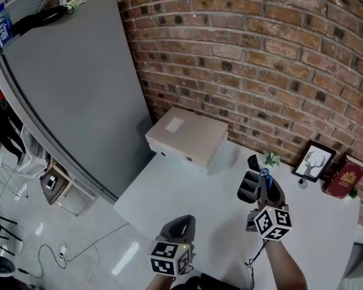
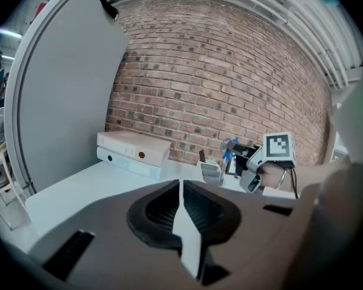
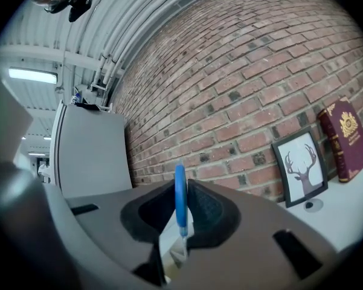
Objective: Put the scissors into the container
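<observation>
Table [image 1: 187, 198] is seen white and mostly bare, set against a brick wall. A white box [image 1: 187, 139] is parked at the far-left corner, clear of the work.

Container [image 1: 249, 187] is placed near the wall, just in front of the right gripper. Dark compartments are seen from above. One dark flat item is stood up at the wall-side end; other contents cannot be resolved.

Right gripper [image 3: 182, 213] is clamped on the scissors [image 3: 180, 192]: the blue handle is pinched edge-on between the jaws and metal is seen below it. In the head view the scissors are held in the air right at the container, not yet inside.

Left gripper [image 2: 181, 201] is held low at the near table edge with jaws pressed together and nothing between them. It is judged idle.

Step is judged as final approach, with the drop-in pending. Next move: the scissors are to be lined up over an open compartment, lowered in, then released.
</observation>
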